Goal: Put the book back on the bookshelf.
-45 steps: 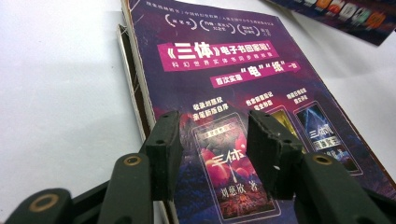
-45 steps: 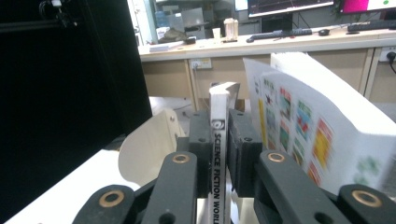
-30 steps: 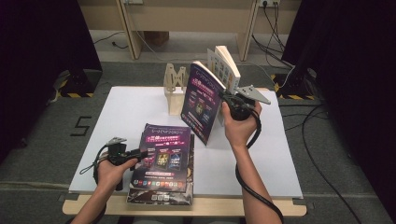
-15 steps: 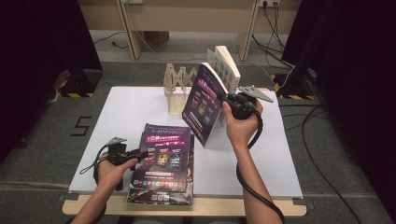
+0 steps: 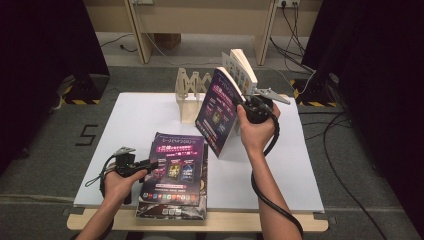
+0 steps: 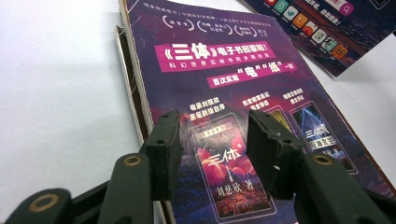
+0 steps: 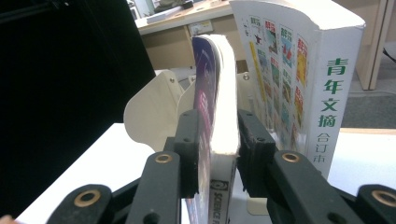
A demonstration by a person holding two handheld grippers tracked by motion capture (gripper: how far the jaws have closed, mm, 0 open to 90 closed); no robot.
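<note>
Jaws of right gripper (image 7: 215,140) clasping upright purple book (image 7: 212,93), left gripper (image 6: 212,149) parted over stack (image 6: 224,93)

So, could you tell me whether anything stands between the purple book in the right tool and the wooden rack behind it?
Nothing visible does. The purple book, clamped in the right tool, tilts just in front of the wooden rack. The white book already stands beside it, to the right, not in the path.

"青年文摘" on white book spine (image 7: 330,100); floor mark (image 5: 87,134), perhaps "5"
</note>
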